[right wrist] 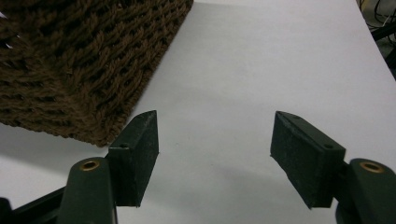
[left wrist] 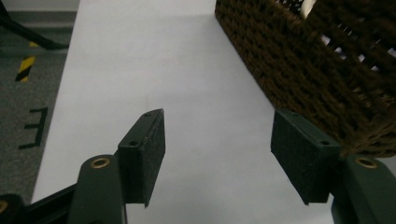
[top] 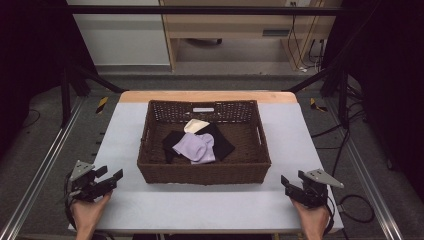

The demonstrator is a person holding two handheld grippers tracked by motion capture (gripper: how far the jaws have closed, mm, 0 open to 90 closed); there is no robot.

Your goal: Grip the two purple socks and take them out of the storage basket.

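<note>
basket [top: 204,172]: brown woven wicker, rectangular, mid-worktop, long axis left to right
socks [top: 196,147]: soft lilac, on black cloth, inside basket
left tool [top: 111,178]: jaws apart, empty
right tool [top: 291,184]: jaws apart, empty

A dark brown wicker basket [top: 150,172] sat squarely on the middle of the bench [top: 210,205]. Inside the basket lay a lilac sock [top: 196,147] over a black cloth [top: 225,142], a cream piece [top: 196,125] behind them.
</note>
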